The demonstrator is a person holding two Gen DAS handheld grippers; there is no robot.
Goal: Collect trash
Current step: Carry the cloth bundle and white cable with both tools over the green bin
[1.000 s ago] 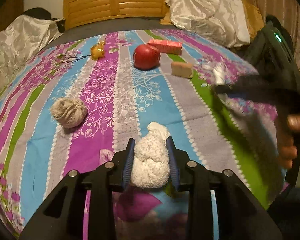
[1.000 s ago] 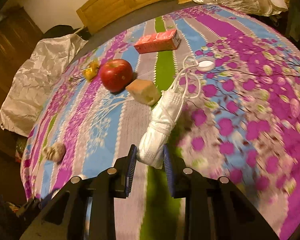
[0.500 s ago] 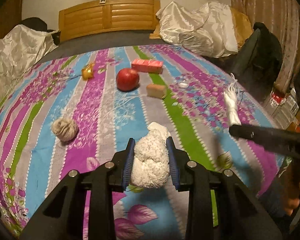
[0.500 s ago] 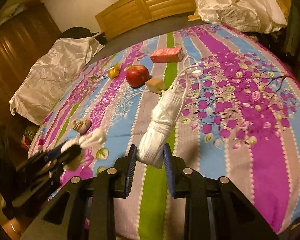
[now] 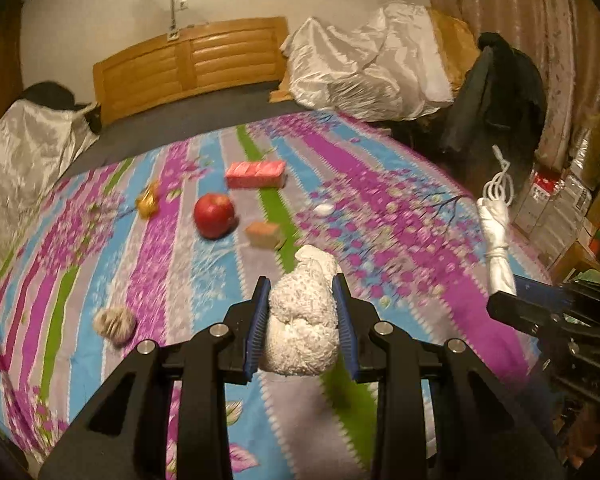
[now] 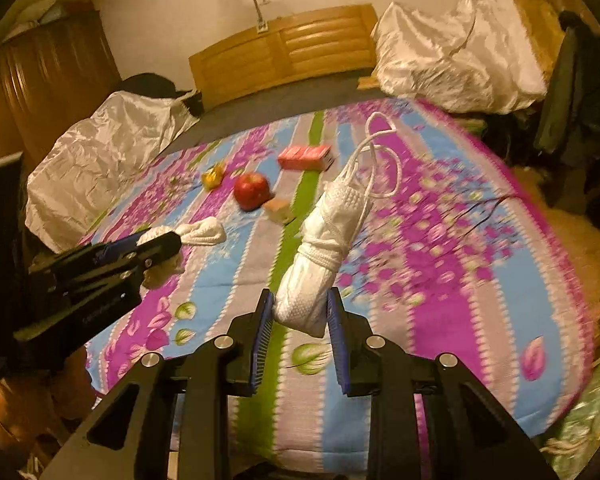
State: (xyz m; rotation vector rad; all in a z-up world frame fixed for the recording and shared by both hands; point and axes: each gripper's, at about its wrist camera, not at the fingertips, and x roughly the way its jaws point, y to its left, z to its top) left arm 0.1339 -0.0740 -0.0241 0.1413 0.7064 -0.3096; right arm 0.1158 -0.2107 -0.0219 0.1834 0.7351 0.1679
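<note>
My left gripper is shut on a white crumpled paper wad and holds it above the near edge of the bed. My right gripper is shut on a white rolled mask bundle tied with its cord, also lifted off the bed. The bundle also shows in the left wrist view, and the wad in the right wrist view. A grey-brown crumpled wad lies on the bed at the near left. A small white cap lies mid-bed.
On the striped floral bedspread lie a red apple, a pink carton, a tan block and a yellow wrapper. Silver pillows and a wooden headboard are behind. Boxes stand right of the bed.
Both grippers have pulled back and up from the bed with their loads still held. The bed objects look farther away.
</note>
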